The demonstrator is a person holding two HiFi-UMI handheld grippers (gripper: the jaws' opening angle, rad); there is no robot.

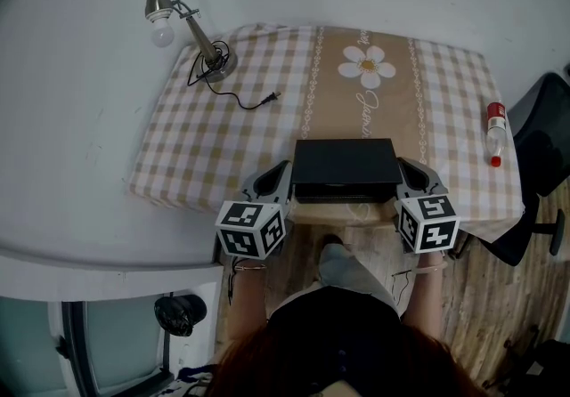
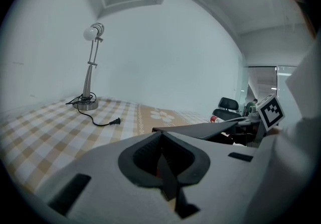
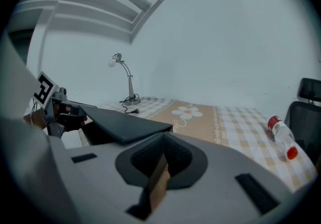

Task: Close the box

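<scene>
A flat black box point(image 1: 346, 168) lies at the near edge of the table. Its lid point(image 3: 118, 122) is tilted up over the dark inside, as both gripper views show; the lid point(image 2: 200, 130) spans the gap between the two grippers. My left gripper point(image 1: 278, 180) sits at the box's left front corner and my right gripper point(image 1: 408, 176) at its right front corner. In both gripper views the jaws meet in a thin line, with nothing clearly between them. The fingertips lie close to the lid's side edges; contact cannot be made out.
A checked tablecloth point(image 1: 205, 137) with a daisy print point(image 1: 367, 66) covers the table. A desk lamp point(image 1: 191, 30) with a loose plug cord point(image 1: 254, 101) stands at the far left. A red-capped bottle point(image 1: 495, 133) lies at the right edge, beside a black office chair point(image 1: 543, 155).
</scene>
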